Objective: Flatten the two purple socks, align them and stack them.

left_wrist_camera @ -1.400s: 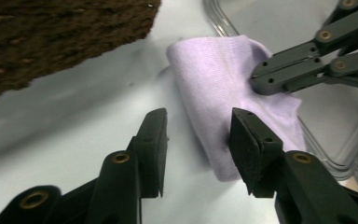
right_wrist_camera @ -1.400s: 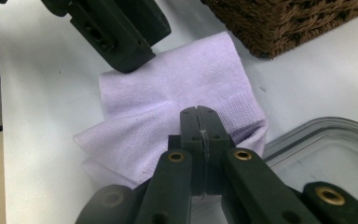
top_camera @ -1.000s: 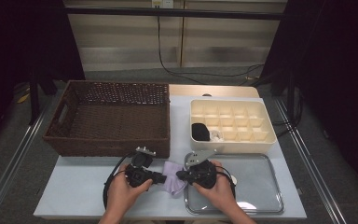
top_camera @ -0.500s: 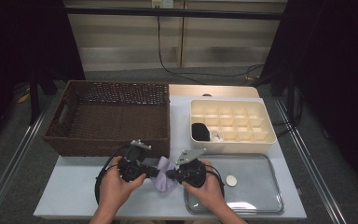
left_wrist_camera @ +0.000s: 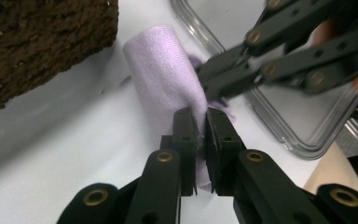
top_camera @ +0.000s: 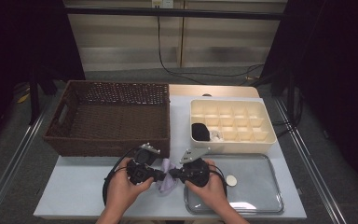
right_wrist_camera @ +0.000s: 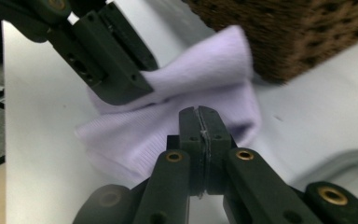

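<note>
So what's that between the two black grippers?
A lilac cloth: the left gripper and right gripper each pinch an edge, clearest in both gripper views.

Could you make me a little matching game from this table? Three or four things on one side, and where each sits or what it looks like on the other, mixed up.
Things:
1. lilac cloth
2. wicker basket
3. cream divided box
4. clear tray

Descriptions:
A. holds a small round disc, at the near right of the table
B. brown and woven, at the far left of the table
C. pinched from both sides by the left tongs and right tongs
D. has a black item in one compartment

Pairs: 1-C, 2-B, 3-D, 4-A
</note>
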The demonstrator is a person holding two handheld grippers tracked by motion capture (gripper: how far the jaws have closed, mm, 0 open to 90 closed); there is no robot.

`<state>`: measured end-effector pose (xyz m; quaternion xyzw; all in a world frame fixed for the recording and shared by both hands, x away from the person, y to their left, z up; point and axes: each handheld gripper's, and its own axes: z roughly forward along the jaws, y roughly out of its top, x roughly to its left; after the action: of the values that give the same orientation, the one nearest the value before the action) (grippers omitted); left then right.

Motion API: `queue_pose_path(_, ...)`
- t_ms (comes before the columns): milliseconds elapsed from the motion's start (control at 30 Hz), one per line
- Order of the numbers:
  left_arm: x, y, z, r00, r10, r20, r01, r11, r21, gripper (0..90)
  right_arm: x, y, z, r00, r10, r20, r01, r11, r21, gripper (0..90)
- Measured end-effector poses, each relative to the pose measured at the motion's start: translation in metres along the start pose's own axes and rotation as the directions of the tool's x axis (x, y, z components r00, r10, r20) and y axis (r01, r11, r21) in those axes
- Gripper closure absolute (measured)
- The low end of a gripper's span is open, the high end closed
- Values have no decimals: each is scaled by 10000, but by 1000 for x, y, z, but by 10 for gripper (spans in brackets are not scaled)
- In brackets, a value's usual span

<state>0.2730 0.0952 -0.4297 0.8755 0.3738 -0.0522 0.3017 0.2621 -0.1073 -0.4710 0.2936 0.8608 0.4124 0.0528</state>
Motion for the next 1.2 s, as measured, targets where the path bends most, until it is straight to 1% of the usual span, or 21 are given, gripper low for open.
queue_pose_path(33,-1,0,1,10000,-80,31,80,10000,-36,834,-2,-1,-2,9999,-11,106,12,10000,-41,897)
queue_pose_path(67,-1,1,1,10000,-16,14,16,10000,-8,834,-4,-1,-4,9999,83,105,-82,9999,-60,899)
queue_pose_path(133,-1,2,2,10000,-23,36,23,10000,-29,835,-7,-1,-8,9997,119,226,-116,9999,-120,899)
queue_pose_path(200,-3,2,3,10000,-33,-48,33,10000,-3,836,-9,0,-12,9993,154,344,-149,9998,-160,898)
queue_pose_path(333,-9,4,5,9996,275,15,-275,9996,25,837,-13,3,-21,9985,186,522,-170,9994,-308,897)
queue_pose_path(367,-11,5,7,9997,242,89,-242,9997,39,837,-14,4,-23,9982,197,571,-177,9992,-360,897)
queue_pose_path(433,-12,7,11,9993,368,107,-369,9993,90,836,-14,7,-26,9976,215,657,-185,9988,-457,897)
queue_pose_path(467,-14,7,14,9993,344,173,-345,9994,44,836,-15,8,-28,9973,222,707,-185,9985,-519,897)
queue_pose_path(600,-18,8,25,9984,469,328,-470,9989,13,832,-14,13,-32,9979,270,586,-228,9971,-724,896)
queue_pose_path(633,-19,9,26,9986,417,338,-416,9991,-27,829,-13,13,-32,9982,190,571,-148,9973,-720,894)
queue_pose_path(700,-20,9,27,9985,401,378,-398,9992,-103,823,-12,14,-28,9988,224,436,-193,9975,-685,892)
queue_pose_path(733,-20,8,27,9980,506,373,-501,9987,-130,815,-11,14,-25,9990,231,376,-206,9977,-645,891)
queue_pose_path(800,-21,8,27,9980,501,384,-492,9985,-219,801,-10,13,-18,9993,170,338,-156,9990,-417,892)
queue_pose_path(867,-21,7,24,9977,525,440,-513,9983,-273,765,-10,9,-9,9996,112,258,-109,9999,-120,896)
queue_pose_path(933,-20,6,16,9972,596,459,-578,9976,-385,746,-9,7,-3,9996,71,267,-71,10000,-1,897)
queue_pose_path(967,-20,6,12,9978,463,471,-438,9976,-535,750,-9,6,-3,9995,84,296,-83,10000,-10,898)
queue_pose_path(1067,-16,5,-4,9995,255,203,-237,9962,-841,783,-9,7,-3,9995,128,305,-129,9999,16,898)
queue_pose_path(1100,-13,4,-6,9994,264,217,-245,9961,-849,787,-9,7,-3,9995,94,311,-94,10000,26,898)
queue_pose_path(1133,-13,3,-5,9995,238,187,-222,9964,-815,787,-9,7,-3,9995,89,315,-91,10000,38,898)
queue_pose_path(1167,-12,1,-1,9994,232,269,-213,9973,-701,787,-9,7,-3,9995,79,309,-80,10000,46,897)
queue_pose_path(1200,-12,-1,3,9988,382,302,-367,9981,-502,785,-9,7,-2,9995,86,311,-87,10000,37,897)
